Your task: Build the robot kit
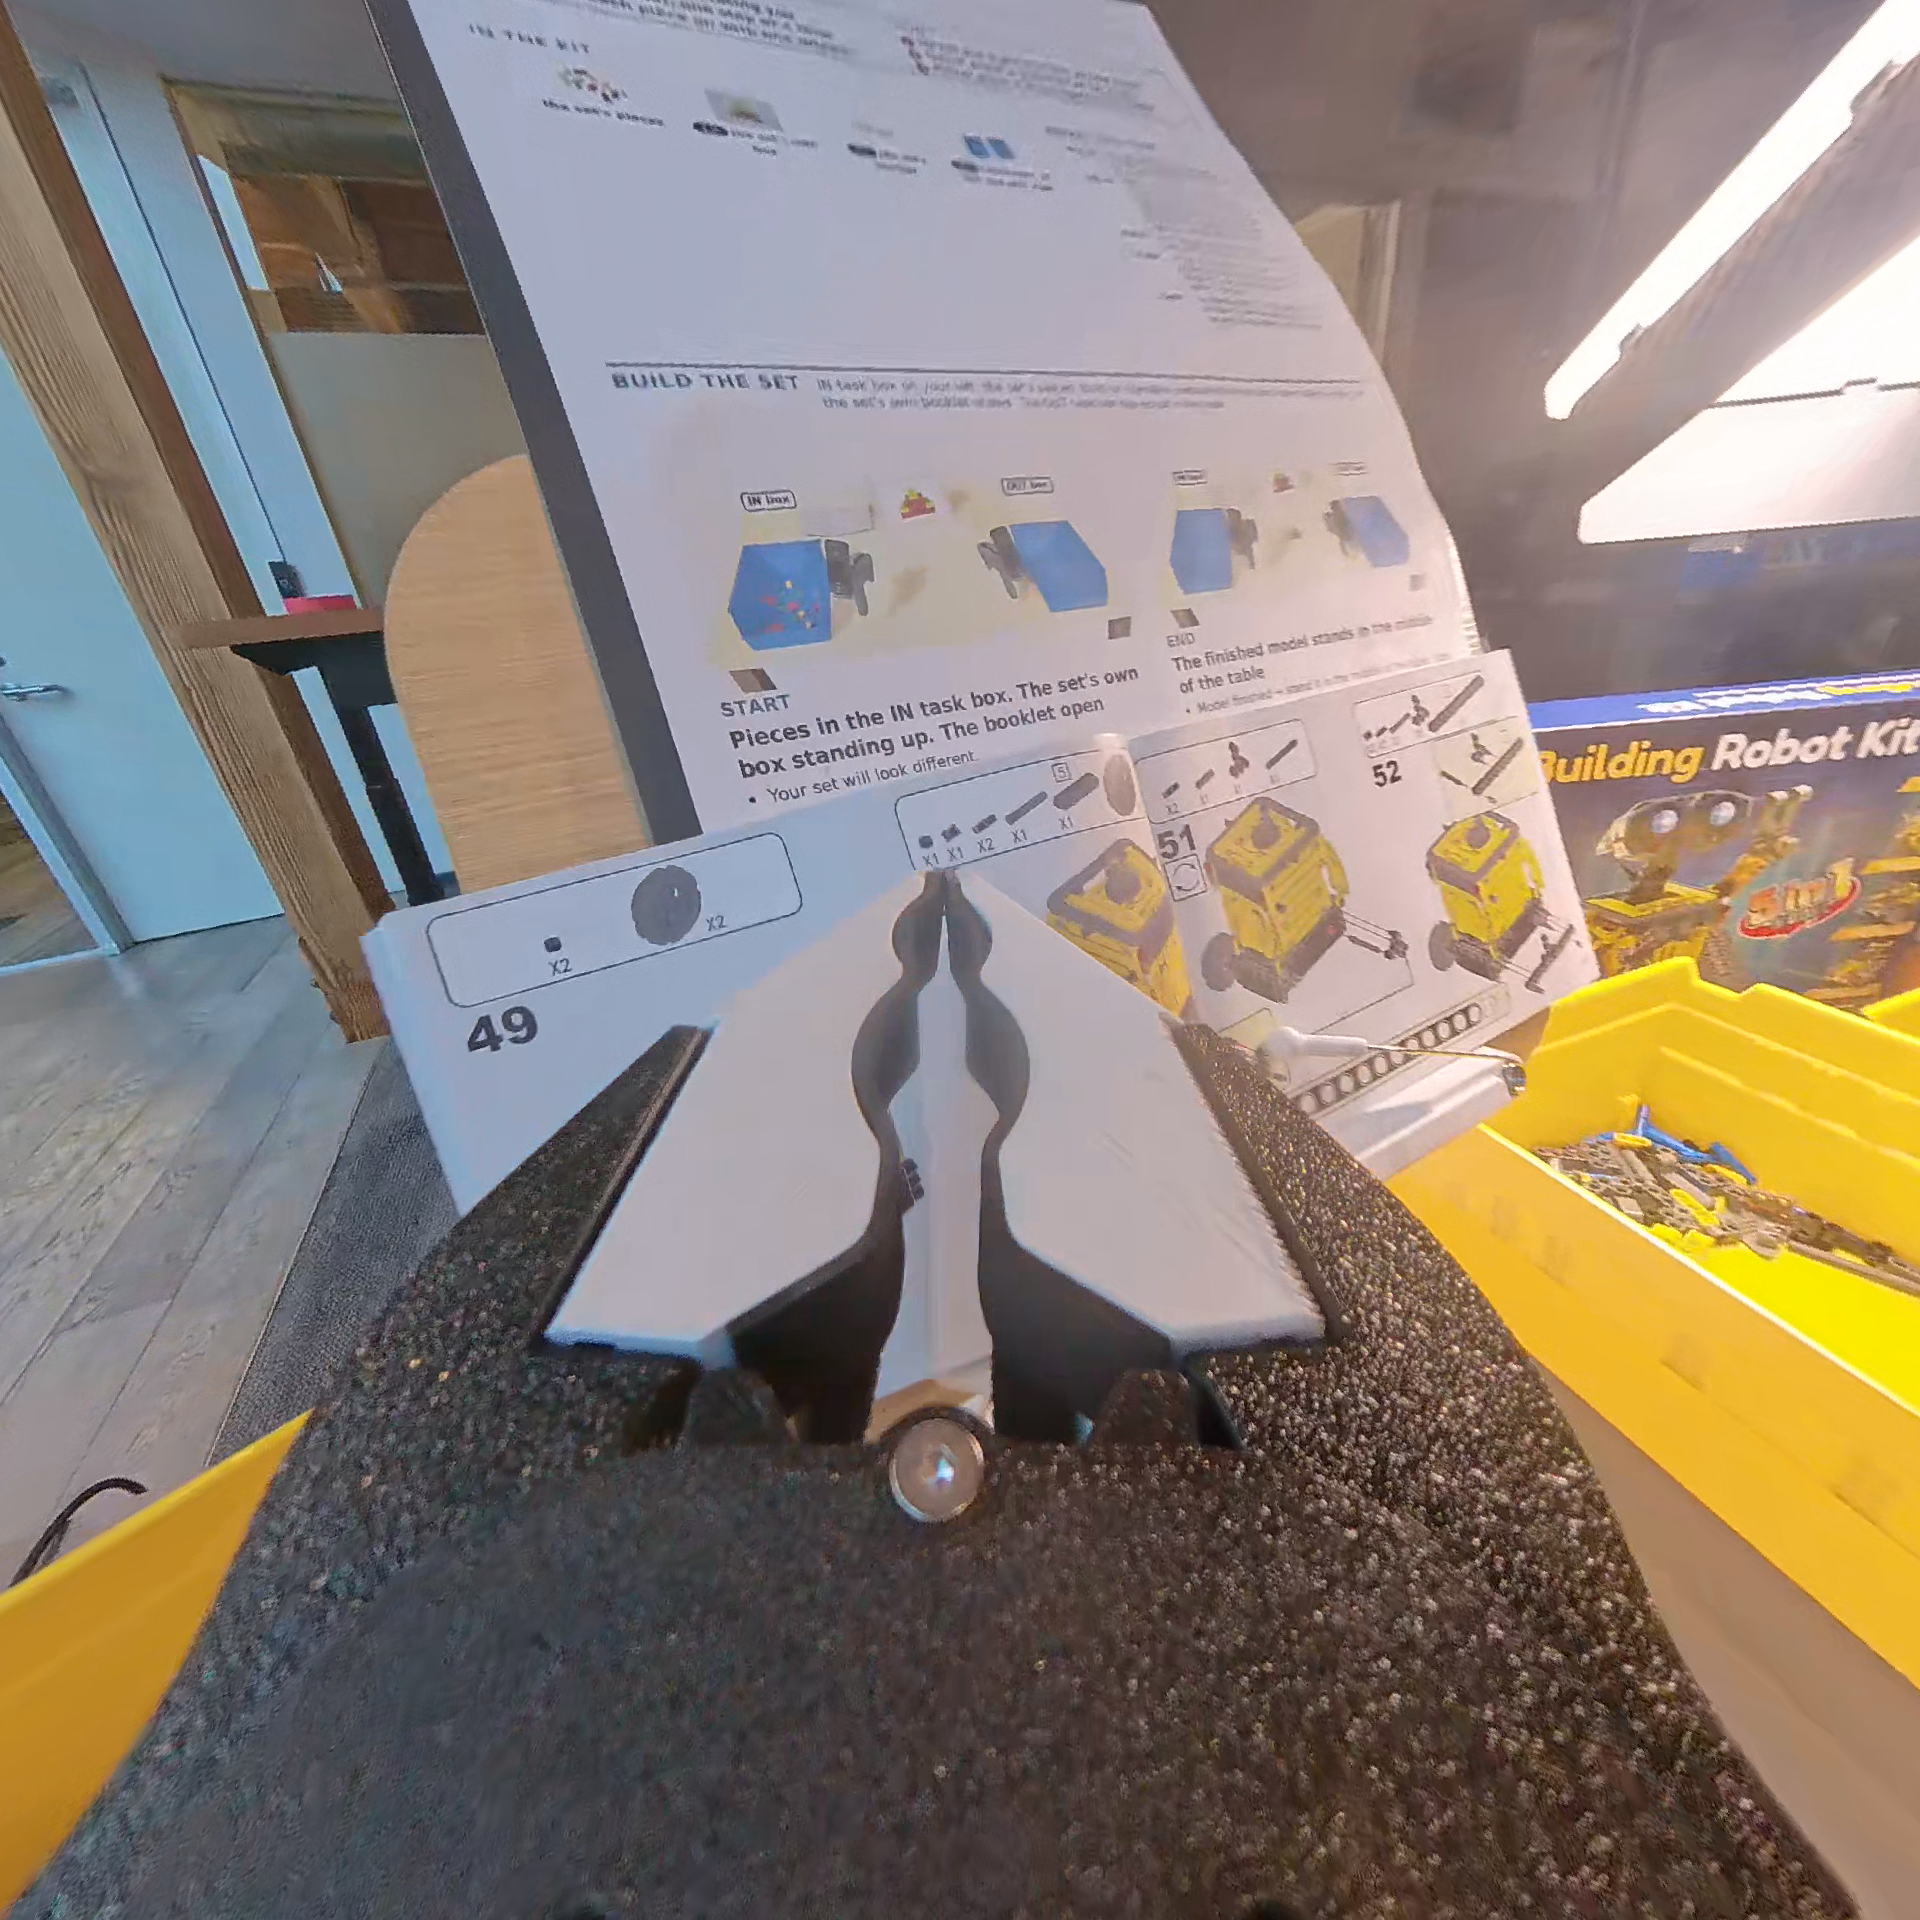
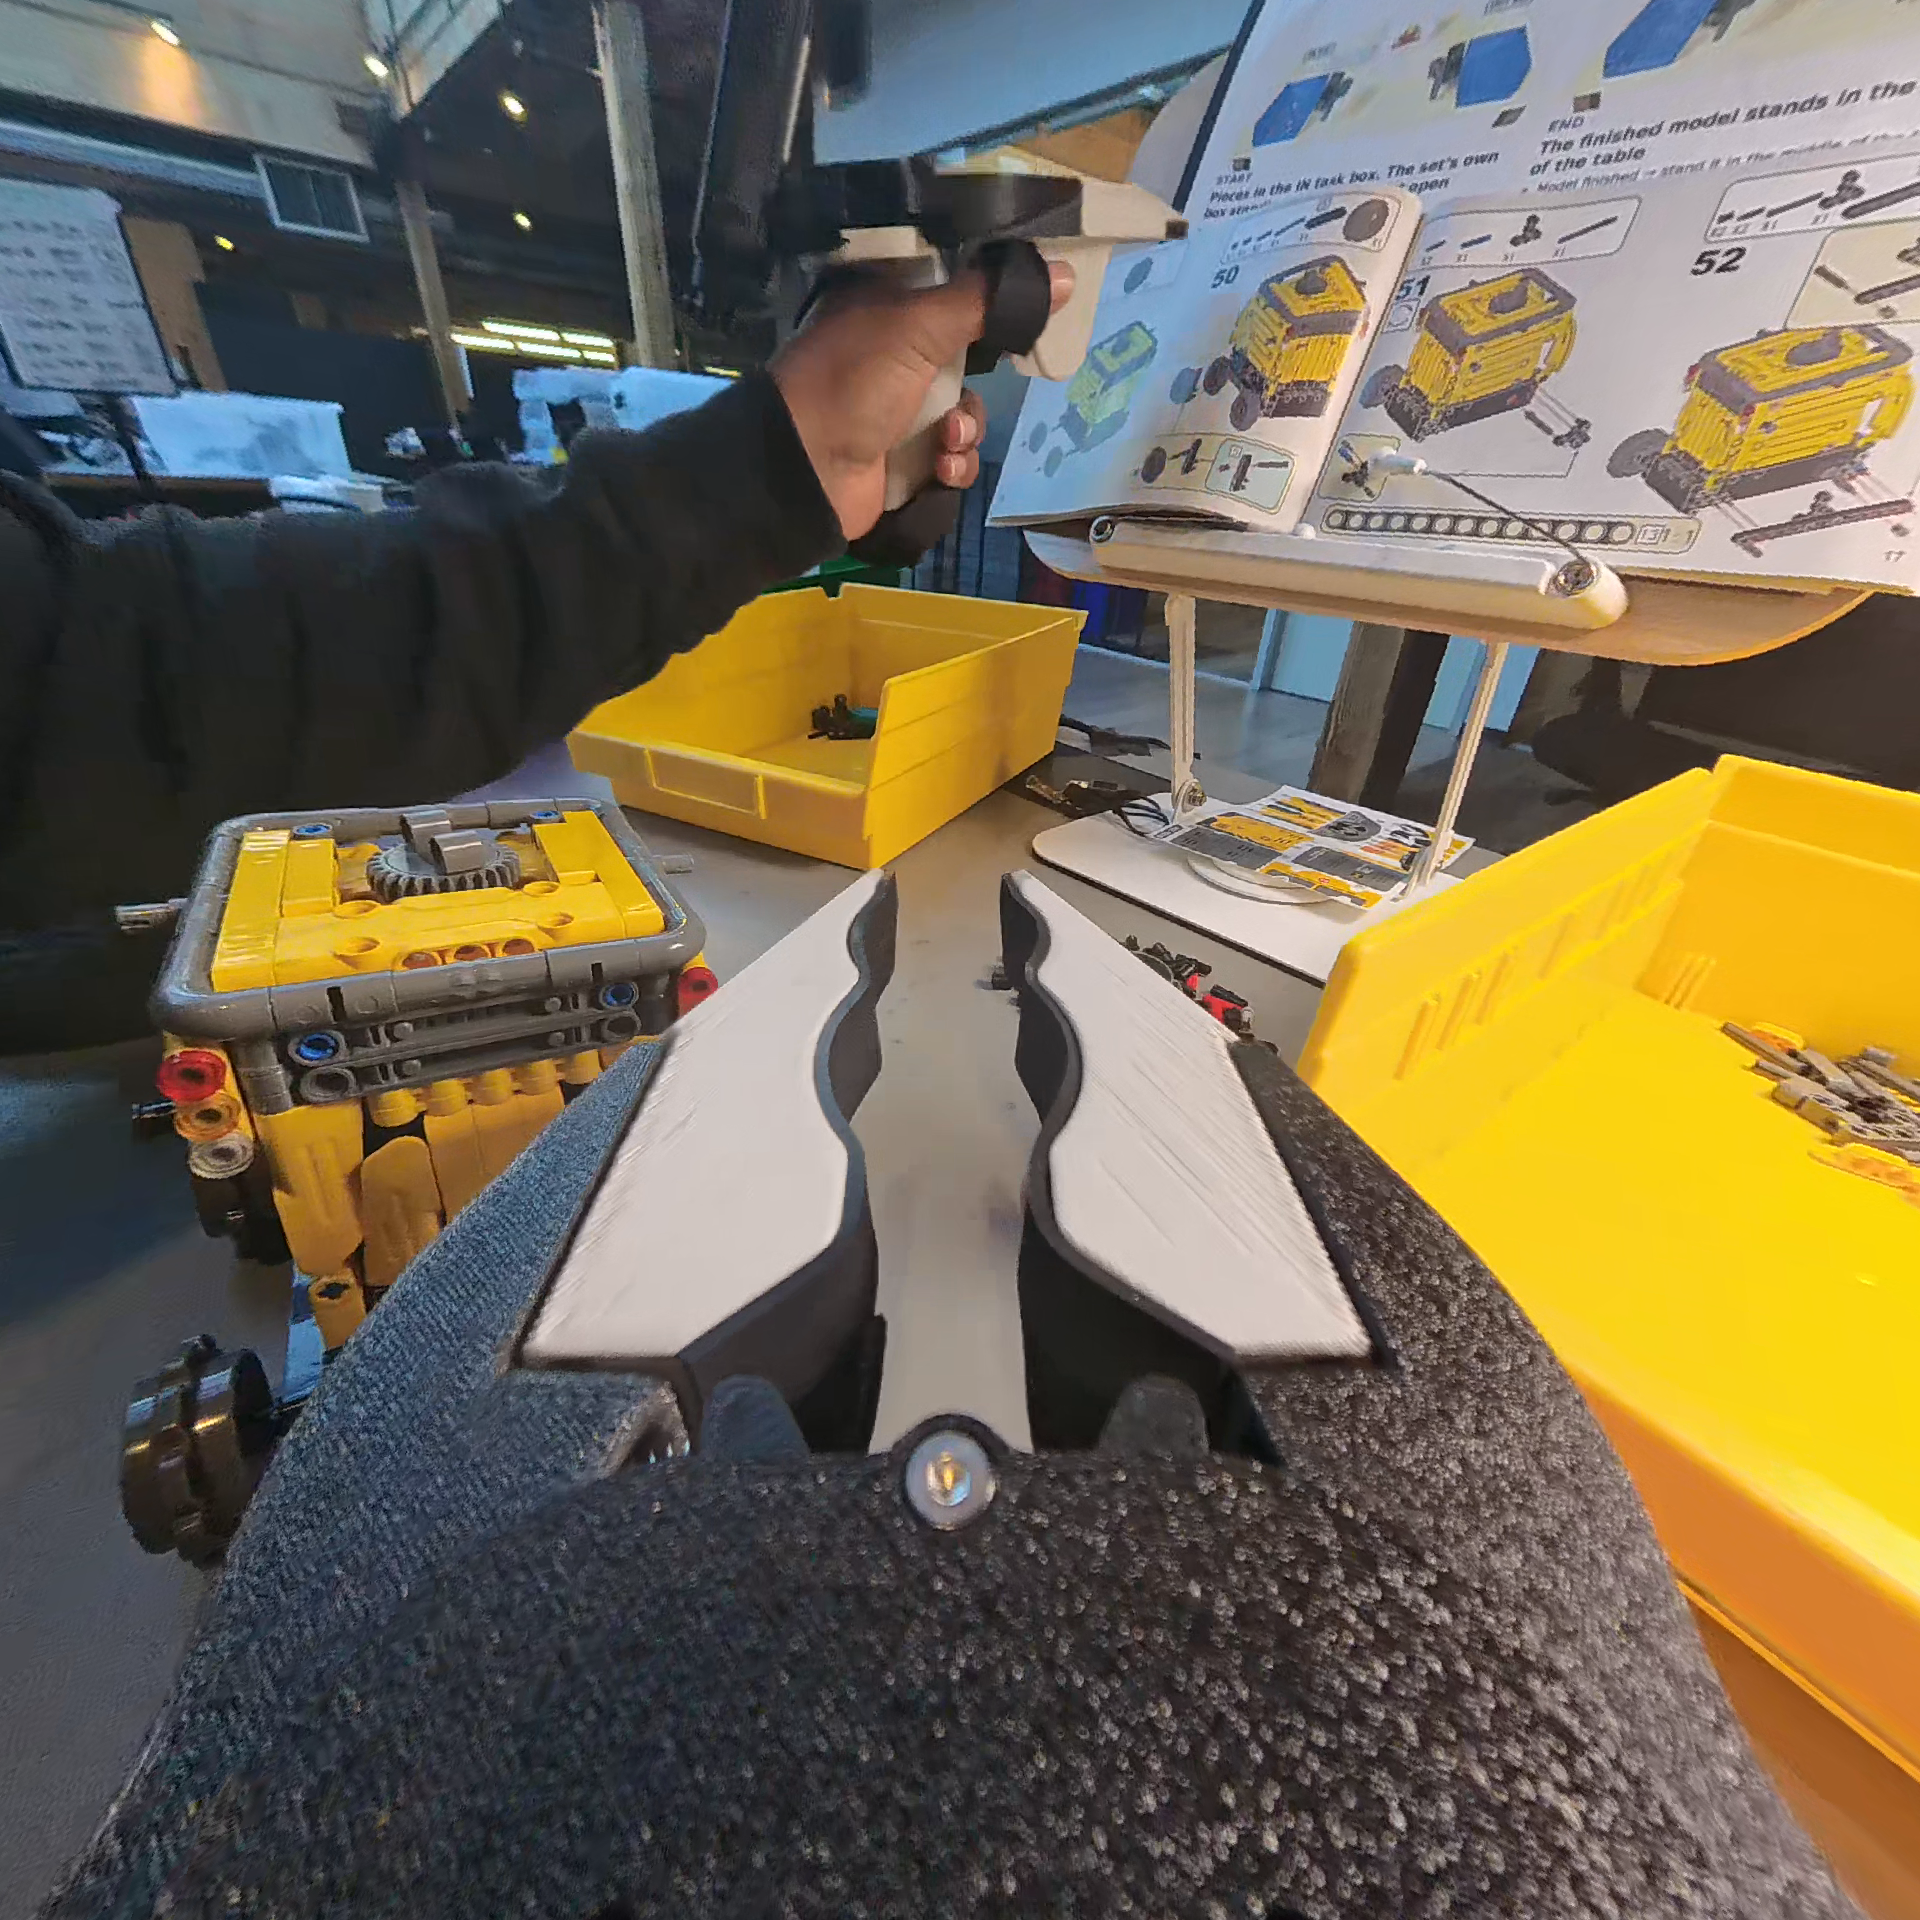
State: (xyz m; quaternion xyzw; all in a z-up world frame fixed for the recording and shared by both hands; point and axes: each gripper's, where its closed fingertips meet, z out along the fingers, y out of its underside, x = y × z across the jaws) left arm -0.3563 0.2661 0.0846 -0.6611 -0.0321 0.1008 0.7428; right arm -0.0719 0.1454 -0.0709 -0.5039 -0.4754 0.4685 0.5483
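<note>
1. The left gripper [image 1: 943,883] is raised in front of an open instruction booklet [image 2: 1455,364]. Its two pale fingers are pressed together to the very tips, with no gap showing.
2. The tips meet on the upper part of the booklet's left-hand page [image 1: 582,997]. The paper bends at that spot, so the page seems to be pinched between them. The grip is at the tips only, on thin paper.
3. In the right wrist view, a person's hand [image 2: 883,384] in a dark sleeve holds this gripper by its handle, up at the page's top corner.
4. The booklet rests on the ledge of a pale reading stand [image 2: 1351,566], with a wire clip lying across the right-hand page. A large printed sheet [image 1: 935,260] stands behind it, and a dark toy box [image 1: 1745,831] stands to its right.
5. The right gripper [image 2: 945,894] hangs low over the grey table [image 2: 790,862]. Its fingers are parted with a clear gap, and it holds nothing. It touches nothing.
6. Just to its left stands a half-built yellow and grey brick model [image 2: 416,935], with a gear on top and a black wheel low at its side.
7. Close on its right is a yellow bin [image 2: 1507,987] with small loose parts inside.
8. A second yellow bin [image 2: 665,717] sits farther back, near the stand, almost empty apart from a few dark pieces.
9. A sticker sheet [image 2: 1299,842] lies on the stand's base, and a few small pieces [image 2: 1195,977] are scattered on the table beside it.
</note>
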